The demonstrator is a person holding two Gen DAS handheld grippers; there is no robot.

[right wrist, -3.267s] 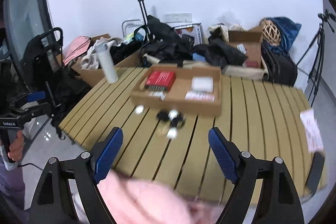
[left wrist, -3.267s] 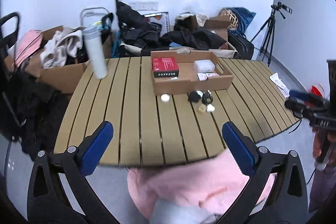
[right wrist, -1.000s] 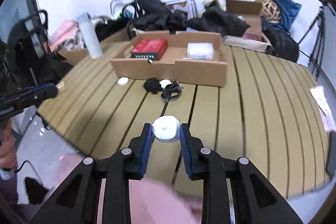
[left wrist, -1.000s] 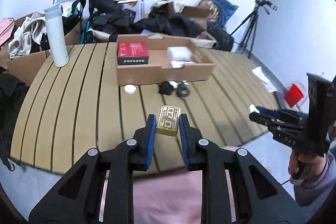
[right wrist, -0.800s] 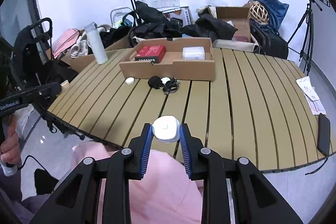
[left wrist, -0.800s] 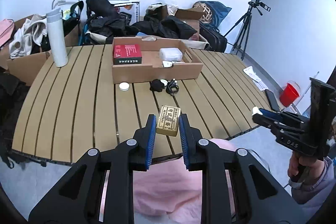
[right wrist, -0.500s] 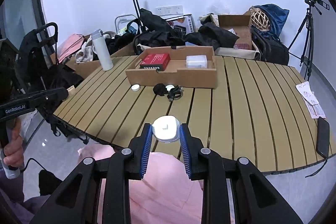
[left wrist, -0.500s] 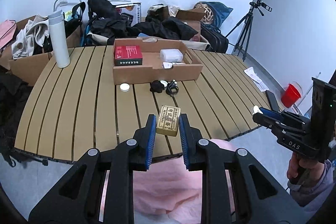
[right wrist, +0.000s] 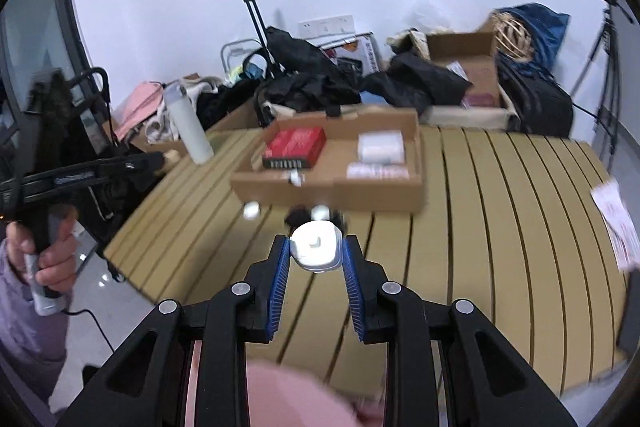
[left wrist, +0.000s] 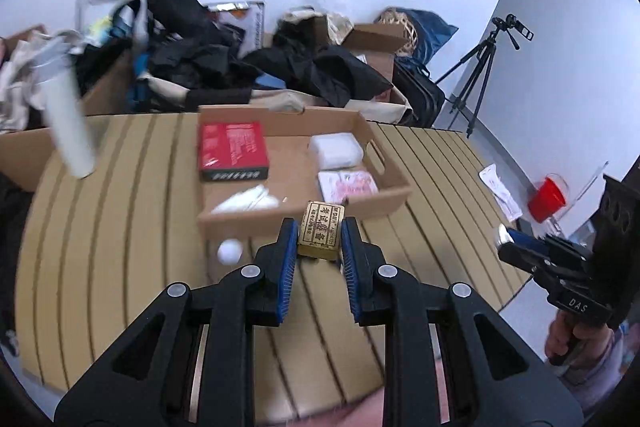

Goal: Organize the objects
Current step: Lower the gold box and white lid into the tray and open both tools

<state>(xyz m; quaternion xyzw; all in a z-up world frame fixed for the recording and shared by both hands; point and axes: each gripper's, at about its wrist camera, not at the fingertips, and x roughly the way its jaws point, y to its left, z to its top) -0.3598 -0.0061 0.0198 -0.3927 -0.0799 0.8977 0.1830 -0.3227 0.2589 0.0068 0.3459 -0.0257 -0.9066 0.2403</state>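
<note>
gold box: small gold box (left wrist: 321, 234) pinched in the left gripper (left wrist: 319, 245), hanging over the near wall of the cardboard tray (left wrist: 394, 195), just short of the inside.
white case: rounded white case (right wrist: 316, 250) pinched in the right gripper (right wrist: 316, 255), above the slatted table (right wrist: 500, 227), a bit short of the tray.
doing it well: I'd say carry the box clear past that front wall and let go low over the bare cardboard between the red box (left wrist: 232, 151) and the pink packet (left wrist: 347, 183). Same for the case, one hand at a time so they don't bump.
left view only: tray floor from above, white wrapper, red cup (left wrist: 547, 198) on the floor.
right view only: black cable clump (right wrist: 298, 215) and white bits in front of the tray, hand (right wrist: 40, 259) on the left gripper's handle.
</note>
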